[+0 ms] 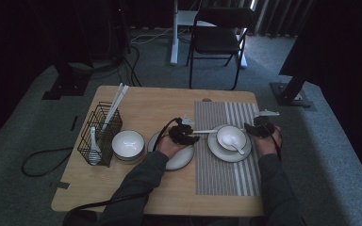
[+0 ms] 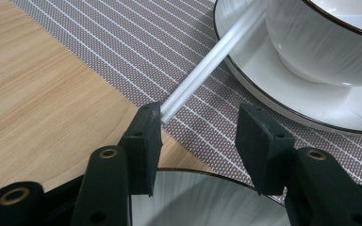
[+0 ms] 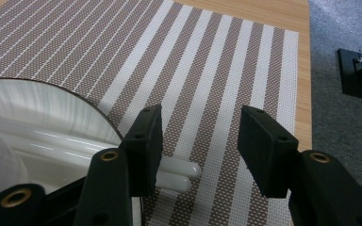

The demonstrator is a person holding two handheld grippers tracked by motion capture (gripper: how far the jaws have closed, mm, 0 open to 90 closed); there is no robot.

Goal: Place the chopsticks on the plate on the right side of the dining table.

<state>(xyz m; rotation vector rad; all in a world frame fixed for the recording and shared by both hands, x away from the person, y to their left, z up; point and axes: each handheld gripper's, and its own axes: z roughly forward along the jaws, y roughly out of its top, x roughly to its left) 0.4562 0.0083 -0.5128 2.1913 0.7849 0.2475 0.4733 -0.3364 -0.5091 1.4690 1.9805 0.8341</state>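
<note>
Now | chopsticks (image 1: pixel 206 131) lie crosswise, tips toward bowl (image 1: pixel 231 137) | both grippers' fingers apart, empty

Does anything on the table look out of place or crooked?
Yes. The white chopsticks lie across the rim of the plate under the bowl, one end propped up, the other on the striped placemat. Both tongs, left and right, stand open around their ends.

Placemat (image 1: pixel 226 150) laid on the table's (image 1: pixel 141 101) right half, bowl (image 1: pixel 231 136) with spoon (image 1: pixel 236 147) set on a plate (image 1: pixel 217 151) on it, chopsticks (image 1: pixel 206 131) propped on the plate's left rim, second plate (image 1: pixel 181 160) left of the mat, second bowl (image 1: pixel 128 145) beside a wire rack (image 1: pixel 100 134) at the left edge.
</note>
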